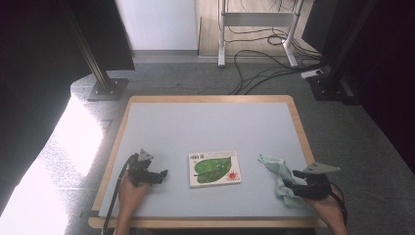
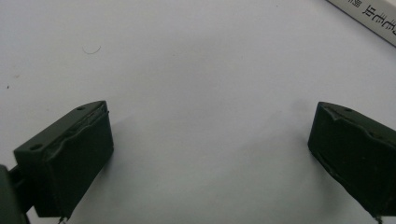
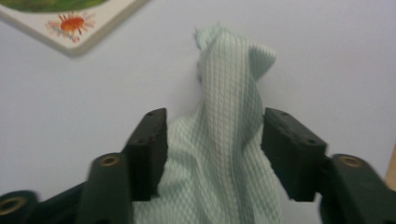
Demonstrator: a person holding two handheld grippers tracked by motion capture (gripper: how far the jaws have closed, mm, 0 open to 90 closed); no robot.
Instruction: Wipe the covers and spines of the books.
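A picture book (image 1: 215, 168) with a green leaf and a red sun on its cover lies flat near the middle of the table (image 1: 210, 122). A pale green waffle cloth (image 1: 275, 166) lies crumpled to its right. My right gripper (image 1: 286, 185) rests at the cloth's near end. In the right gripper view the gripper (image 3: 212, 140) stands open, and a raised fold of the cloth (image 3: 229, 93) runs between the jaws, with the book's corner (image 3: 70, 18) beyond. My left gripper (image 1: 164, 174) lies left of the book. In its own view it (image 2: 210, 140) stands wide open over bare table, with the book's edge (image 2: 369, 16) at top right.
The table has a wooden rim and a light grey top. On the floor behind it stand black stand bases (image 1: 107, 88), a white desk frame (image 1: 254, 19) and loose cables (image 1: 264, 68). Both forearms come in over the near edge.
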